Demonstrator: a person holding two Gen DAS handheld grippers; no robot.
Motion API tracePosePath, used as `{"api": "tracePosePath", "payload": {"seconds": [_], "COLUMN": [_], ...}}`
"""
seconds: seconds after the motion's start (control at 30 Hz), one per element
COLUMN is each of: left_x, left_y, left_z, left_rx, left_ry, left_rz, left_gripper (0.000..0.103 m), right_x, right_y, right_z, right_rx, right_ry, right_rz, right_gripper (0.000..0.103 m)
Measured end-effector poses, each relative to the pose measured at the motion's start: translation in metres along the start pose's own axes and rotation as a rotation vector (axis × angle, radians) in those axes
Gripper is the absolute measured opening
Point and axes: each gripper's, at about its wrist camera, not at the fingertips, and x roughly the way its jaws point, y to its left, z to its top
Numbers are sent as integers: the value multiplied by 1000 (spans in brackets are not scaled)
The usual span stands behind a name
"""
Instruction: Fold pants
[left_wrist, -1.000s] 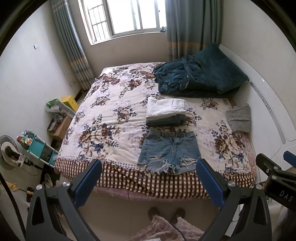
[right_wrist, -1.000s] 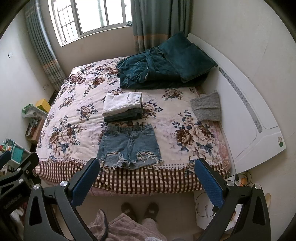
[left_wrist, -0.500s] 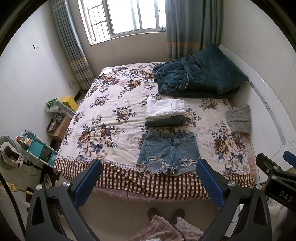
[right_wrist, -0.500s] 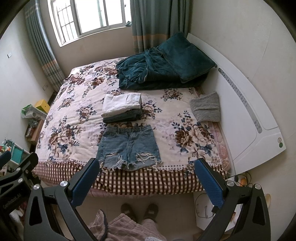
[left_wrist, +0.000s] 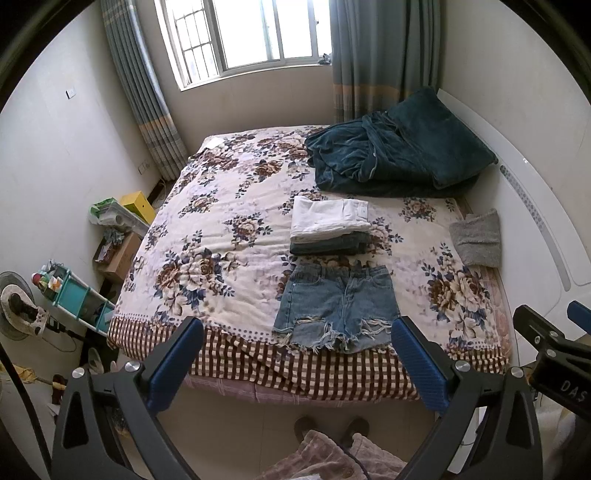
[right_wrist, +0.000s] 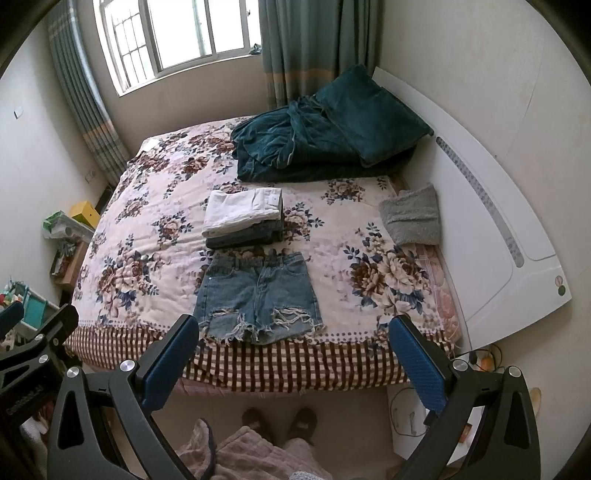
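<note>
A pair of frayed blue denim shorts (left_wrist: 338, 306) lies flat near the front edge of the floral bed (left_wrist: 207, 236), waistband away from me; it also shows in the right wrist view (right_wrist: 256, 295). Just behind it is a stack of folded pants (left_wrist: 328, 225), white on top of dark ones, also in the right wrist view (right_wrist: 243, 216). My left gripper (left_wrist: 295, 365) is open and empty, held high above the floor in front of the bed. My right gripper (right_wrist: 293, 363) is open and empty too, beside it.
A dark teal blanket and pillow (left_wrist: 399, 155) lie at the head of the bed. A grey towel (left_wrist: 476, 236) sits by the white headboard (right_wrist: 495, 221). Boxes and a teal shelf (left_wrist: 74, 295) stand left of the bed. My slippered feet (right_wrist: 277, 424) are on the floor.
Both views have shifted very slightly; the bed sits a touch higher in frame. The clothes have not moved and both grippers stay open.
</note>
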Motion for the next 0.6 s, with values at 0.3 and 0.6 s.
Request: {"api": "tracePosePath", "payload": {"seconds": [0.3, 0.6], "left_x": [0, 33], "left_y": [-1, -15], "left_z": [-1, 17], "left_rx": [0, 40], "left_ry": [-1, -52], "left_rz": [-1, 122], "left_gripper": [103, 103], "right_x": [1, 41], "right_y": [0, 3], "right_z": [-2, -5], "right_rx": [7, 79], "right_ry": [2, 19], "right_rz": [0, -3], "right_gripper": [103, 103]}}
